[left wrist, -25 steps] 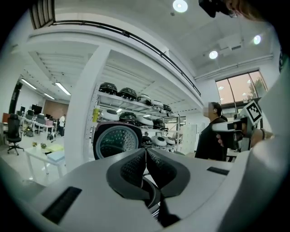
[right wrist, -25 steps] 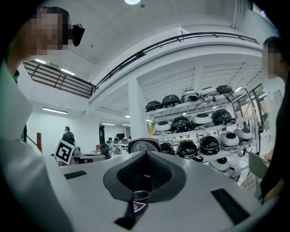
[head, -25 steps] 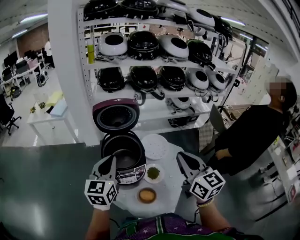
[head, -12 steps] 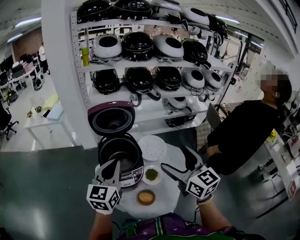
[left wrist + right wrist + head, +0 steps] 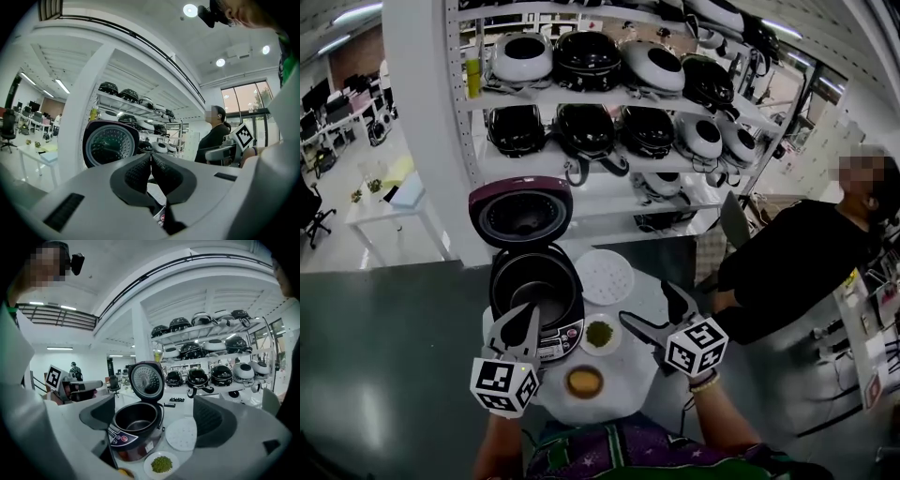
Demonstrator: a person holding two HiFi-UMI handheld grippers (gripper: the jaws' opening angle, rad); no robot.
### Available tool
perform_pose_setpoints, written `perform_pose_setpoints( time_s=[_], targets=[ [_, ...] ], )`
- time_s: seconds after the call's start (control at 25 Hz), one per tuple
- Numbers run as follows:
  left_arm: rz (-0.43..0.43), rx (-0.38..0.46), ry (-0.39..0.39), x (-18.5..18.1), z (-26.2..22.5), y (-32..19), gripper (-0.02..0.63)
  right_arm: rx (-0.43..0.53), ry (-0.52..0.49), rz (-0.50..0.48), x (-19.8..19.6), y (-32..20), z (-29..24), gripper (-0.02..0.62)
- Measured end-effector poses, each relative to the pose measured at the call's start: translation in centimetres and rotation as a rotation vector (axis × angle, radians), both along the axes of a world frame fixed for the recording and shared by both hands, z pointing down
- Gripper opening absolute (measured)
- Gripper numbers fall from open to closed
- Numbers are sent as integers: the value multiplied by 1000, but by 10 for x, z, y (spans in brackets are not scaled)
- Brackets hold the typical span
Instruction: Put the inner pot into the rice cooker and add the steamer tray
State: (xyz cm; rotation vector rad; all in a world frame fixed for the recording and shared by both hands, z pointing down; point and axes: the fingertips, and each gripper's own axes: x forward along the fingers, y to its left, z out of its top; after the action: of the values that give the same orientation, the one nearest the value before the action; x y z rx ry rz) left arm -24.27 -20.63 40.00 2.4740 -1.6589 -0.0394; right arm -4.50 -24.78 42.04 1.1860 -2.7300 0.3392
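Cooker (image 5: 534, 286) lid up, tray (image 5: 607, 277) just beside it.
Left gripper (image 5: 530, 314) closed, empty; right gripper (image 5: 644, 302) jaws just opening wide, nothing held.

The right gripper (image 5: 157, 420) is seen with its jaws wide apart. They have just been opening, and nothing is held between them. Beyond the jaws, the rice cooker (image 5: 133, 439) is placed on the white table (image 5: 185, 408), with its lid (image 5: 146, 380) raised upright. The dark inner pot (image 5: 137, 418) is seated inside it. The white steamer tray (image 5: 183, 433) is laid flat just beside the cooker, on its right. A small dish (image 5: 161, 464) with green grains is set in front. The left gripper (image 5: 93, 384) is seen at the left.
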Motion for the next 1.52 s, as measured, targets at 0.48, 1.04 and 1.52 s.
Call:
perform_pose_setpoints(
  time_s=[0.48, 1.04, 1.52],
  targets=[
    [-81, -41, 66, 18, 7, -14, 25, -201, 112, 5, 34, -95, 117, 500],
    [-235, -106, 11, 19, 24, -4, 26, -371, 185, 38, 52, -176, 250, 489],
    [-290, -205, -20, 34, 54, 0, 25, -552, 211, 232, 76, -226, 344, 460]
  ],
)
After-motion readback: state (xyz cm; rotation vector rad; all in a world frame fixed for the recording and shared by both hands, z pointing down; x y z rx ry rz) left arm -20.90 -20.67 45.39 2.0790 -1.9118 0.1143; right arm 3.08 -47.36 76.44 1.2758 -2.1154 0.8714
